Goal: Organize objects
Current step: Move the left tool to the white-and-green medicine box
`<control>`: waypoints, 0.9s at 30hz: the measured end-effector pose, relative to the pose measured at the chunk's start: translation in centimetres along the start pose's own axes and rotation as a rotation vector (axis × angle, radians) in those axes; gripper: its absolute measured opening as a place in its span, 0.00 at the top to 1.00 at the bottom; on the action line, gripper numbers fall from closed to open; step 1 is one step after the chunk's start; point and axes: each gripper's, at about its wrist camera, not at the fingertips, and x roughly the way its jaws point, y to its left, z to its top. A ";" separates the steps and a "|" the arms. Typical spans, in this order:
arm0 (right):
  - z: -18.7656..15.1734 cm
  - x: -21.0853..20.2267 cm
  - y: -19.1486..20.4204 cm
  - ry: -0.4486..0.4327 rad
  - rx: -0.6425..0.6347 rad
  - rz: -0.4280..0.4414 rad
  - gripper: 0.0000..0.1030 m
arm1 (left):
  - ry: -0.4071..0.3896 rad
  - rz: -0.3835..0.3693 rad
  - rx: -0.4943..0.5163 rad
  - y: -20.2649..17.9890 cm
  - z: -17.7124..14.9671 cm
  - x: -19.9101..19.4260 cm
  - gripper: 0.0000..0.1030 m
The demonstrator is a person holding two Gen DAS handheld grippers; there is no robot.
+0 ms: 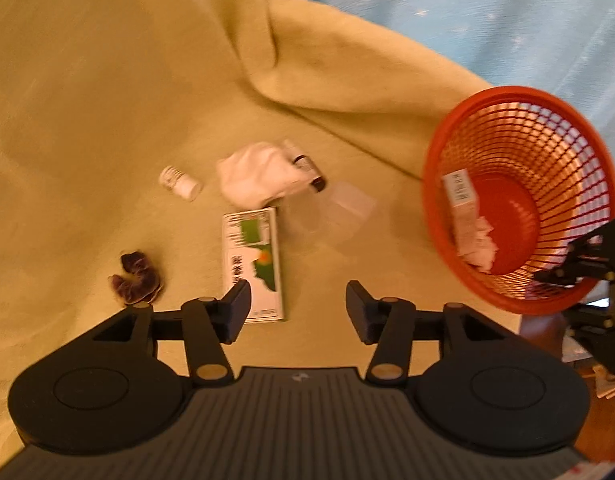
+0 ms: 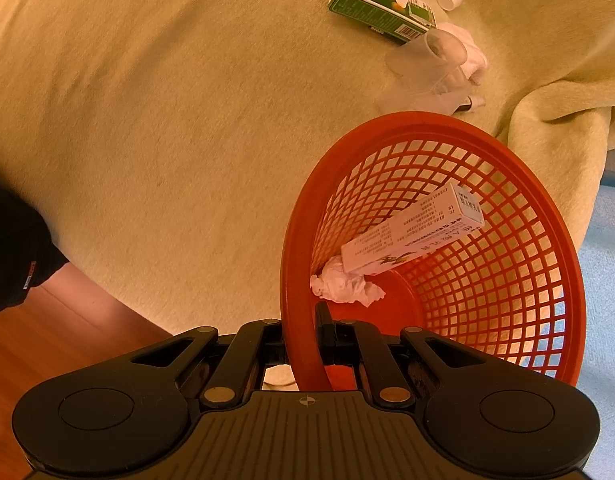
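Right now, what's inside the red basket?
The red basket, gripped at its rim by the right gripper, holds a white carton leaning against the mesh wall and crumpled white tissue at the bottom. Anything under the tissue is hidden.

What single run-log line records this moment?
right gripper: shut on red basket rim | left gripper: open, empty | green box: on blanket

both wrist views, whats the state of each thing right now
left claw: open, empty, above the blanket
right claw: shut on the basket rim
red basket: tilted, held by its rim
white box: inside the basket, leaning on the mesh
crumpled tissue: inside the basket
green box: lying flat on the blanket
small white bottle: on its side
clear cup: on its side
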 end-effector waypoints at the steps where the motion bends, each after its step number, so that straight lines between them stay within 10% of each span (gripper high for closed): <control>1: 0.0 0.0 0.0 0.001 0.000 0.001 0.97 | 0.002 0.006 -0.003 0.3 -0.1 0.2 0.51; 27: 0.7 -0.1 -0.4 0.012 0.005 0.020 0.97 | 0.054 0.045 -0.090 3.6 -1.9 9.1 0.35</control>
